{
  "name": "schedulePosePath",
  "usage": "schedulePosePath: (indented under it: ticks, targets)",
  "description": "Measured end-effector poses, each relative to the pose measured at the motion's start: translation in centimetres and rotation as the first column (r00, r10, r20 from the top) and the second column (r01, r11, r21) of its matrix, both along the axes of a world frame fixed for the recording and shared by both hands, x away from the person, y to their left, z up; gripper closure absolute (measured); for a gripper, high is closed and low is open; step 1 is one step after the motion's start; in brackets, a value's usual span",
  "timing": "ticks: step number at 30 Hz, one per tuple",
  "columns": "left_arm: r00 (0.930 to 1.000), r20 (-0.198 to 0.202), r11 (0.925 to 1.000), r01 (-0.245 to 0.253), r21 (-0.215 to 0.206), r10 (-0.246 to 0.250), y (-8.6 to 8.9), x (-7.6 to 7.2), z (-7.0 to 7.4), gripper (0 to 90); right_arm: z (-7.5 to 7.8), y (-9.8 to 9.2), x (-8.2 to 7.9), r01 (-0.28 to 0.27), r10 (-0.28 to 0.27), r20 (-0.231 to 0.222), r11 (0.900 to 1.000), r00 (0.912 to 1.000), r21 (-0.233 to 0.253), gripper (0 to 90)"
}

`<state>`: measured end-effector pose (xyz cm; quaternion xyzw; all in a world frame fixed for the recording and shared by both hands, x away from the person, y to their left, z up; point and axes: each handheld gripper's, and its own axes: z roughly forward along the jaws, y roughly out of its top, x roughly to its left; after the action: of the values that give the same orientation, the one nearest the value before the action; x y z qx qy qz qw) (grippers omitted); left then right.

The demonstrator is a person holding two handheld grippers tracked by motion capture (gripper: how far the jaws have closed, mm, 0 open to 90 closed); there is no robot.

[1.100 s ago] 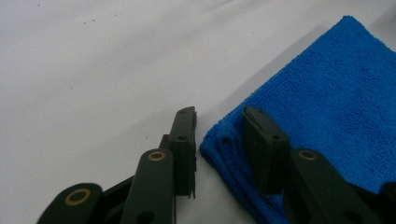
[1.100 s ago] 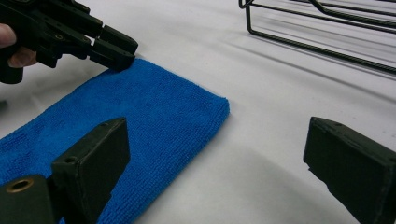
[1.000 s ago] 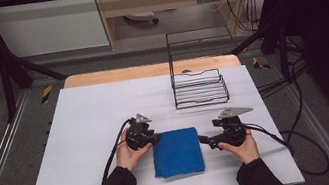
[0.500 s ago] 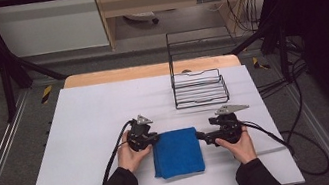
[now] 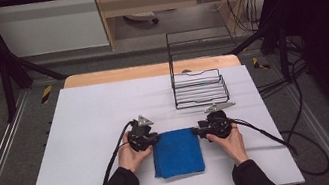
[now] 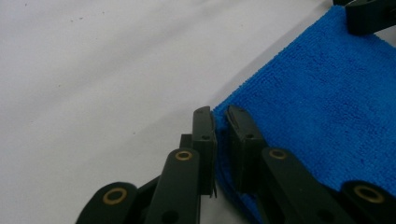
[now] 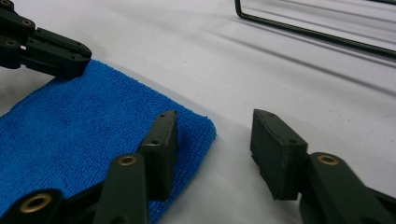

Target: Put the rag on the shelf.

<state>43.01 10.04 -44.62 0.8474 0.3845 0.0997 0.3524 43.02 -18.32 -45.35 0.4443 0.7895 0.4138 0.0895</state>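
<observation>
High view: the folded blue terry cloth (image 5: 178,152) lies at six o'clock on the white table (image 5: 86,121), the left gripper (image 5: 146,139) at its nine-o'clock corner, the right gripper (image 5: 204,129) at three o'clock; a black wire rack (image 5: 200,88) stands at one o'clock.

Left gripper view: the jaws pinch the cloth's corner (image 6: 299,93).

Right gripper view: the jaws stand spread, one over the cloth's corner (image 7: 93,121).

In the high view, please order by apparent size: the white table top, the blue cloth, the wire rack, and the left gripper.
1. Table top, by far the largest.
2. Wire rack and cloth: they look alike in area, so I do not rank them.
3. Left gripper, the smallest.
</observation>
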Motion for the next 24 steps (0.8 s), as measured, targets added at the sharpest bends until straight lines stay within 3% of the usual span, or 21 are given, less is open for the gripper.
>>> schedulePosePath:
  ticks: [9,14,17,24]
  targets:
    - [0.9999,0.012,0.9999,-0.002,0.011,0.002,-0.1,-0.1,0.0,80.5,-0.3,0.3,0.1,-0.021,0.021,-0.028,1.000,0.9994,0.018,70.0]
    - [0.9999,0.014,1.0000,0.000,0.009,-0.001,-0.1,-0.1,0.0,80.4,-0.2,1.1,0.1,-0.043,0.043,-0.050,0.999,0.9978,-0.005,80.9]
    - [0.9999,0.015,0.9999,-0.007,0.010,0.007,-0.2,-0.1,0.0,81.0,-0.1,1.2,0.1,-0.033,0.033,-0.069,0.999,0.9971,0.000,84.1]
    - [0.9998,0.006,0.9997,-0.016,-0.018,0.017,0.1,-0.1,0.2,83.3,0.4,1.0,-0.2,-0.024,0.024,-0.051,1.000,0.9984,0.008,86.3]
